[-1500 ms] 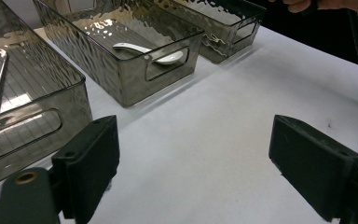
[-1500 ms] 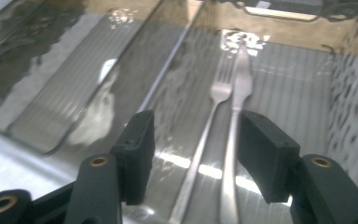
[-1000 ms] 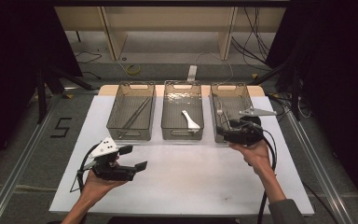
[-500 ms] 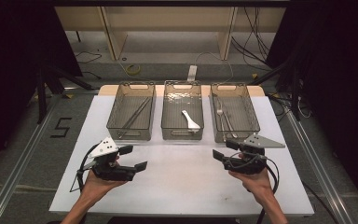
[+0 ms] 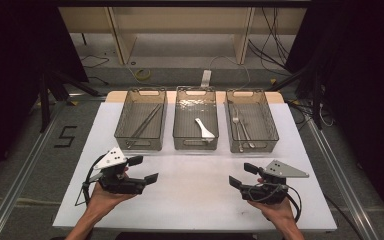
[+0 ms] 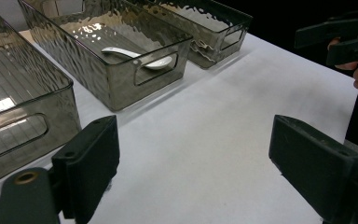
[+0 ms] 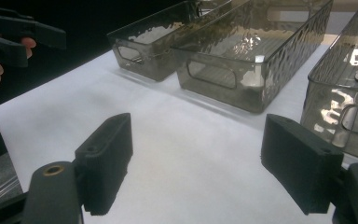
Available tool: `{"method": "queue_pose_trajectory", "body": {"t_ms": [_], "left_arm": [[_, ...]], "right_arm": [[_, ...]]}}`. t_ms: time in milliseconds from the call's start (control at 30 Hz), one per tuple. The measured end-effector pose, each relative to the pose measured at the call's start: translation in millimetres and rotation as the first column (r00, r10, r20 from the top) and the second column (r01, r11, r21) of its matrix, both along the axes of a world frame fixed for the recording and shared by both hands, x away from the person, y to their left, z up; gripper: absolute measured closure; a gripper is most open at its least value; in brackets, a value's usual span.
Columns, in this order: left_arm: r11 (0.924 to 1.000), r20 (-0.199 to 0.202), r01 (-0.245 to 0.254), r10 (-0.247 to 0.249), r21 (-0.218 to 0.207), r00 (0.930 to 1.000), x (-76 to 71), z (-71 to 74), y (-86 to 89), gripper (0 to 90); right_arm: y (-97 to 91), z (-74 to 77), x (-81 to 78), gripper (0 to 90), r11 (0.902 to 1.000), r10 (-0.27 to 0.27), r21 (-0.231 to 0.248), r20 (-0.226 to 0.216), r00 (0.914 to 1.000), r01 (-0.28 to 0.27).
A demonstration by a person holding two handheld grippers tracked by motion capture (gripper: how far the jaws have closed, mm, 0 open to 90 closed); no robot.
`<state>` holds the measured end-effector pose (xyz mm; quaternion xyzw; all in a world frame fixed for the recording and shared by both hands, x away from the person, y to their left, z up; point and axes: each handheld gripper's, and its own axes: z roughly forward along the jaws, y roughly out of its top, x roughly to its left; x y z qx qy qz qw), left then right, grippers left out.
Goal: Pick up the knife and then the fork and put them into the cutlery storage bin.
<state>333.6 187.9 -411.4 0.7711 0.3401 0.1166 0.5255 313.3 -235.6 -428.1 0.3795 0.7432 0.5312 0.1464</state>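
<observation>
Bare white table (image 5: 195,192) between grippers gives free passage; three bins (image 5: 195,125) block far side.

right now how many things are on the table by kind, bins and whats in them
bins: 3, the left bin, the middle bin, the right bin
chopsticks: 2, in the left bin
white spoon: 1, in the middle bin
metal cutlery: about 2 in the right bin, a fork among them; too small to count surely
total: about 8

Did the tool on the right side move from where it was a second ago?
Yes. The right tool was over the right bin before; it has pulled back toward the person and now sits open above the white table.
</observation>
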Motion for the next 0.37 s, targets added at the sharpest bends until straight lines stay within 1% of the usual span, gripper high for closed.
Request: {"method": "queue_pose_trajectory", "body": {"t_ms": [100,167,367], "left_arm": [[1.0000,-0.003,-0.002,0.002,-0.008,1.0000,0.1,0.1,0.6,15.7],[1.0000,-0.004,-0.003,0.003,-0.007,1.0000,0.0,0.2,0.5,15.7],[1.0000,-0.006,0.000,0.000,-0.002,1.0000,0.1,-0.1,0.2,15.7]], "right_arm": [[-1.2,-0.4,-0.4,25.9,0.9999,-0.010,0.004,0.008,0.9999,0.010],[-2.1,-0.6,-0.1,25.9,0.9998,-0.010,0.019,-0.005,0.9999,0.010],[-1.8,-1.0,0.1,25.8,0.9999,-0.011,0.011,-0.004,0.9999,0.011]]}}
